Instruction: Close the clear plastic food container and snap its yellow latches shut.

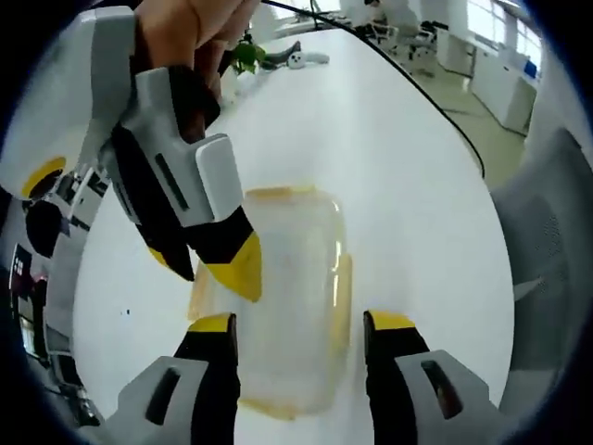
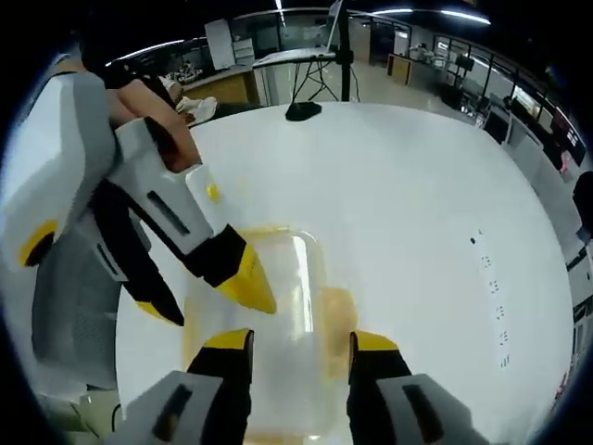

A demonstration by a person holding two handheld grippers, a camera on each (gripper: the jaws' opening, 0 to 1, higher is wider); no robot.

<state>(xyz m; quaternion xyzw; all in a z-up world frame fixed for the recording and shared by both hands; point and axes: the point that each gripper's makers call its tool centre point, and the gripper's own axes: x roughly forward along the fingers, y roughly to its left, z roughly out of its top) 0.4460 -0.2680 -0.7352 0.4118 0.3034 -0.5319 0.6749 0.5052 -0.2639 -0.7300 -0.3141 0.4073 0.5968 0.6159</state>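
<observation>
Left gripper view is showing the clear plastic food container [image 1: 292,306] lying on the white table [image 1: 408,185], lid on, with a yellow latch [image 1: 343,301] running along its right side. The left gripper [image 1: 301,324] is standing with its 2 jaws apart, straddling the container's near end. The right gripper [image 1: 218,264] is entering from the upper left, its yellow-tipped jaws slightly parted over the container's left edge, held by a person's hand [image 1: 190,28]. Right gripper view is showing the container [image 2: 278,315] between the right gripper [image 2: 301,343] jaws, which are sitting open. The left gripper [image 2: 208,292] is reaching in from the left, tips over the lid; whether they are touching it cannot be told.
</observation>
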